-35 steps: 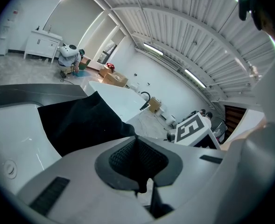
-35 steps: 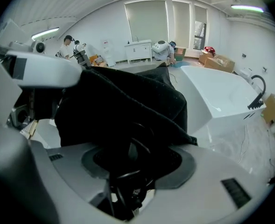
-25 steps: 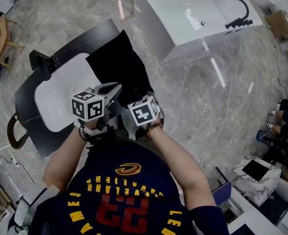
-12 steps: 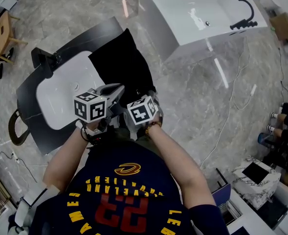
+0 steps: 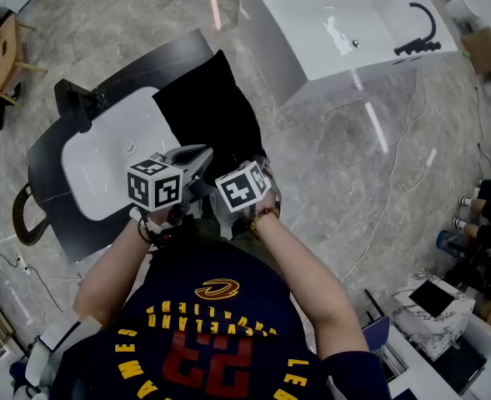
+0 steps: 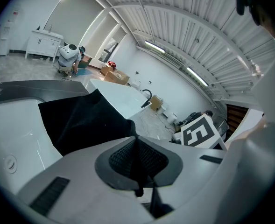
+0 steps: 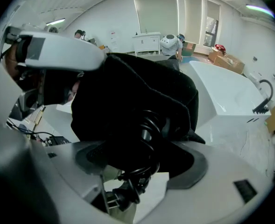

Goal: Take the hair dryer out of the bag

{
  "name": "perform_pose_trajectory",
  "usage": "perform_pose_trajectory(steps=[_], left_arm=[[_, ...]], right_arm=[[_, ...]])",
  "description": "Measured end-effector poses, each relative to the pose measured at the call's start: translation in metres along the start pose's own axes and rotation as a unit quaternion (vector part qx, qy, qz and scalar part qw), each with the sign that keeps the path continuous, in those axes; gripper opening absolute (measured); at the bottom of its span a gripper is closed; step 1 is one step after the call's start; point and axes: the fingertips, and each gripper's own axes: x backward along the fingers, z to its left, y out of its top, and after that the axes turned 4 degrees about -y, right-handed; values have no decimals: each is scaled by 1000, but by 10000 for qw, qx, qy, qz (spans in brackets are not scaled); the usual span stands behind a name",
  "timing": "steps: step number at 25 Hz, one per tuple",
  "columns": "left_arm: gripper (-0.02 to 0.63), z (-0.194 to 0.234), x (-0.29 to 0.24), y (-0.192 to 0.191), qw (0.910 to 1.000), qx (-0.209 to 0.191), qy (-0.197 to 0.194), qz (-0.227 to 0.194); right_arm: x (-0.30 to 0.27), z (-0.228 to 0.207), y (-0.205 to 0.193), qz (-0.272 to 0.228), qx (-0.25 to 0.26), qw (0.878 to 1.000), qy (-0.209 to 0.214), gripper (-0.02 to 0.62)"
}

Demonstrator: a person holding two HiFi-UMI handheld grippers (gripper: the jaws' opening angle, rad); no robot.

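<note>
Fingers [image 7: 230,190] of the right gripper [image 7: 144,161] stand wide apart, having just been opening. Between them sits the mouth of the black bag [image 7: 128,92] with a coiled black cord [image 7: 149,127] poking out, and the pads are not closed on either. Fingers [image 6: 81,171] of the left gripper [image 6: 137,141] are pinched together on the bag's near edge and hold it up. Of the hair dryer only that cord shows; its body is hidden inside the bag. Farther out, the bag lies across the dark bench [image 5: 157,61], just right of the white basin [image 5: 112,152].
</note>
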Motion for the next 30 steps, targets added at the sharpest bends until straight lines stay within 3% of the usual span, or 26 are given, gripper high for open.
perform_pose_trajectory(steps=[11,13,15,30], left_arm=[[18,4,1,0,10000,42,-3,-1],[18,4,1,-2,10000,71,5,1],[18,3,1,-3,10000,75,10,13],[18,-10,-3,-8,9998,-184,-25,103]], right_arm=[[-28,-12,21,69,-166,9995,-246,327],[-28,-15,22,66,-179,9992,-343,267],[-26,-17,20,77,-214,9992,-314,256],[22,-8,-35,782,19,9969,-124,247]])
